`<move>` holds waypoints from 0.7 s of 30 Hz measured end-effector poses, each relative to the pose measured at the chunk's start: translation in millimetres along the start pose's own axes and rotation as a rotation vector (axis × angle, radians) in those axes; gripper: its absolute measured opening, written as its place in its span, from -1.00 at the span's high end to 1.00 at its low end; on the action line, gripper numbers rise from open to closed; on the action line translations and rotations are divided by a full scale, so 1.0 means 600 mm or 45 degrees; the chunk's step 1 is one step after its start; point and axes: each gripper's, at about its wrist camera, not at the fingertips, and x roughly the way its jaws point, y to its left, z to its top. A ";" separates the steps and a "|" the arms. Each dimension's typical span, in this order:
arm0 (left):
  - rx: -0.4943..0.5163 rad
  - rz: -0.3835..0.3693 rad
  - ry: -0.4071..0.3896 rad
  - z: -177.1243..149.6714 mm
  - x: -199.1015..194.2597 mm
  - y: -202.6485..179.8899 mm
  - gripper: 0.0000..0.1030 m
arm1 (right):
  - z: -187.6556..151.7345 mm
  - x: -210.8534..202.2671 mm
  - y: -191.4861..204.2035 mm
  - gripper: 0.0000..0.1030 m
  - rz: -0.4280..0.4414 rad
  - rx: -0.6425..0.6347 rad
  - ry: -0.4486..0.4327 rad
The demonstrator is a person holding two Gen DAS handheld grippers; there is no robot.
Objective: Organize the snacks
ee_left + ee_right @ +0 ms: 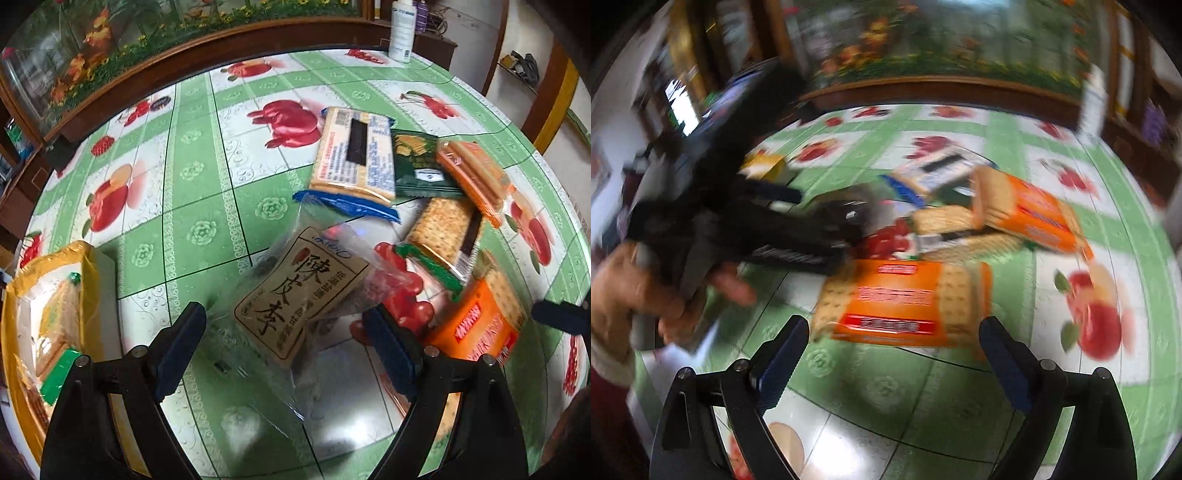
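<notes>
The plum bag (pixel 301 295) lies on the table (pixel 207 192) between the left gripper's (pixel 284 350) wide, empty jaws; light, slick, crinkly, best pinched across its middle; the right gripper (pixel 892 354) gapes over an orange pack (pixel 905 299).

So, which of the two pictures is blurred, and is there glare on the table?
Right wrist view: heavy motion blur, the orange cracker pack and the person's hand are smeared. Left wrist view: mostly sharp, print on the plum bag is readable; white glare on the tablecloth near the bottom. Both views bend straight lines.
</notes>
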 end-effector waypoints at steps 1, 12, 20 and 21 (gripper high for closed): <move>-0.013 -0.008 0.001 0.001 0.001 0.003 -0.74 | 0.001 0.000 0.010 -0.85 0.026 -0.068 0.005; -0.071 -0.063 0.017 0.005 0.009 0.020 -0.74 | 0.060 0.048 0.036 -0.85 0.207 -0.559 0.226; -0.066 -0.088 0.029 0.011 0.014 0.020 -0.73 | 0.052 0.073 0.013 -0.97 0.262 -0.616 0.329; -0.061 -0.089 0.030 0.015 0.015 0.016 -0.73 | 0.048 0.072 0.016 -0.97 0.247 -0.644 0.332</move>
